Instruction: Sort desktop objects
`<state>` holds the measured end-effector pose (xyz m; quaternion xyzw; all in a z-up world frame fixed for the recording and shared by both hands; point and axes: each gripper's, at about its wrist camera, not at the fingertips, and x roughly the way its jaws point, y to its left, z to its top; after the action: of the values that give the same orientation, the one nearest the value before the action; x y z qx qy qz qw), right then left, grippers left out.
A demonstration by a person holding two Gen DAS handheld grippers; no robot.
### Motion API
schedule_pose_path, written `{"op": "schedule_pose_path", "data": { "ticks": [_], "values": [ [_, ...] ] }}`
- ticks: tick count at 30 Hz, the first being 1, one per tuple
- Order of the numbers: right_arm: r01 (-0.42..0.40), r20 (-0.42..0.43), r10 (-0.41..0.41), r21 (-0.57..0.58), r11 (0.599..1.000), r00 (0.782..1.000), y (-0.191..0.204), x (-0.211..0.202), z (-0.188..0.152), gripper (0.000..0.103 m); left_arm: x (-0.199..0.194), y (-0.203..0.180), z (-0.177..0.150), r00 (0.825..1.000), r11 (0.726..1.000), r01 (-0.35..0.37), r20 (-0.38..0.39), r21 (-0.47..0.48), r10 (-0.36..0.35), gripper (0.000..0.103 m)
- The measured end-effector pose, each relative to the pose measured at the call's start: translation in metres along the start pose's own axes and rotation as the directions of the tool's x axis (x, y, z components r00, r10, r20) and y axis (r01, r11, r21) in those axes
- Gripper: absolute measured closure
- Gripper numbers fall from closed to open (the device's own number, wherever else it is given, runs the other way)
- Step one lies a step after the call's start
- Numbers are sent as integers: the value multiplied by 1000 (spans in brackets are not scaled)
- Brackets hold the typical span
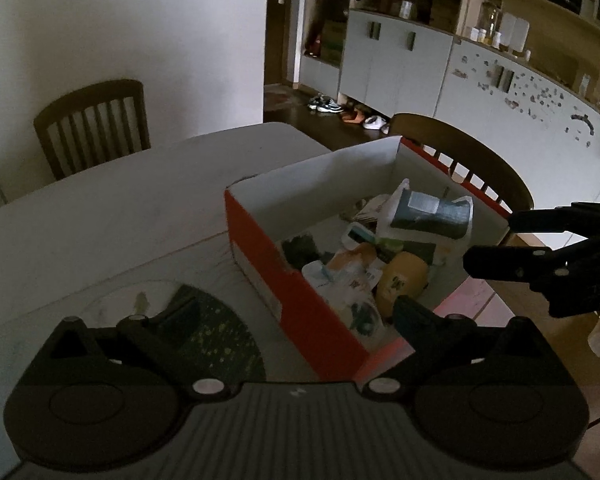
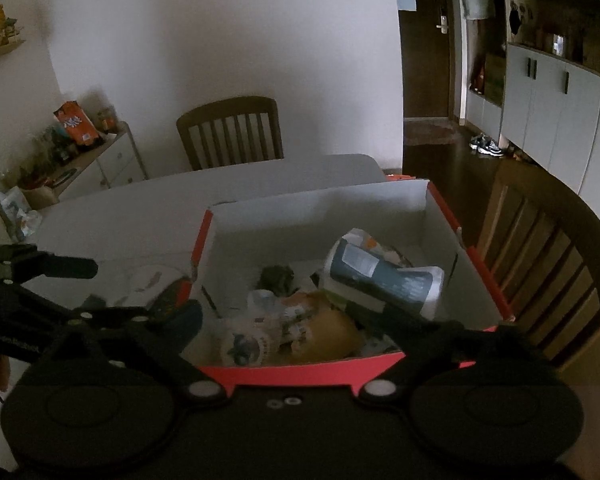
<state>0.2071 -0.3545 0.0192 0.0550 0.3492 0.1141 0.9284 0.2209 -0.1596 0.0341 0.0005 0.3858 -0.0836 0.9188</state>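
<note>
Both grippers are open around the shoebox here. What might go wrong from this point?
The grey-wrapped package sits tilted atop the pile in the shoebox; a nudge could send it sliding. The right gripper straddles the box's near wall and might snag it. The left gripper spans the box's corner, with the patterned item on the table outside, easily missed.

Both wrist views look steeply down, close — sharing the red box [image 1: 300,300] [image 2: 300,372] from opposite sides.
</note>
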Motion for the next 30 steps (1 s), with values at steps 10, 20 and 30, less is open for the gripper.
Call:
{"op": "schedule_pose_path", "data": {
  "ticks": [10, 20, 30],
  "values": [
    [-11, 4, 11, 14, 1000, 1000, 16, -4, -9, 3, -18, 11, -17, 999, 999, -34, 10, -29, 35, 0],
    [-9, 0, 9, 6, 1000, 1000, 34, -6, -18, 2, -29, 17, -28, 999, 998, -46, 12, -39, 46, 0],
    [-3, -3, 3, 1, 1000, 1000, 42, -8, -25, 2, -34, 21, -36, 999, 998, -35, 6, -51, 35, 0]
  ]
}}
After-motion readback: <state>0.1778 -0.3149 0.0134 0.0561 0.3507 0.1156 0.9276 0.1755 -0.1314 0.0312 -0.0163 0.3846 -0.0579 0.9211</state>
